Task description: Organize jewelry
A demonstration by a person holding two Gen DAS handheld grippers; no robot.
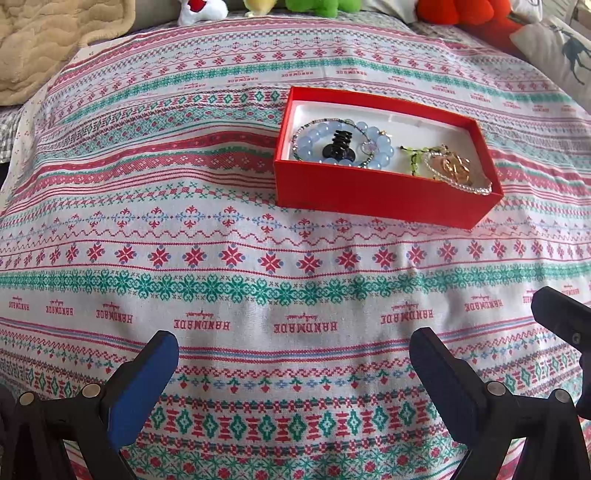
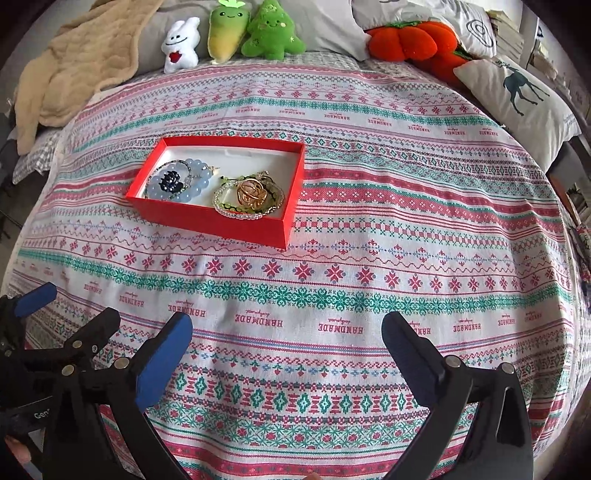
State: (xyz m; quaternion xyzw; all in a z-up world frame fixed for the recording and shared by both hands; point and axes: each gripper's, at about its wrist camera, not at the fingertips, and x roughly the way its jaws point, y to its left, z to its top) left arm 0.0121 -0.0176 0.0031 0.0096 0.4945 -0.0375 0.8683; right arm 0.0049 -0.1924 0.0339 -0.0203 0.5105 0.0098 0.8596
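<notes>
A red box (image 1: 373,194) with a white lining sits on the patterned cloth; it also shows in the right wrist view (image 2: 207,221). Inside lie a blue bead bracelet (image 1: 384,147) around a black hair clip (image 1: 338,144), a green bead piece (image 1: 415,157), a gold clip (image 1: 456,166) and a clear bead bracelet (image 1: 476,189). The right wrist view shows the blue bracelet (image 2: 197,184) and the gold clip (image 2: 251,194). My left gripper (image 1: 293,354) is open and empty, well short of the box. My right gripper (image 2: 286,336) is open and empty, near the cloth's front.
Plush toys (image 2: 258,33), an orange pumpkin cushion (image 2: 410,38), a deer pillow (image 2: 517,96) and a beige blanket (image 2: 74,70) line the back. The left gripper's finger (image 2: 33,297) shows at the right wrist view's left edge; the right gripper's finger (image 1: 561,317) at the left view's right edge.
</notes>
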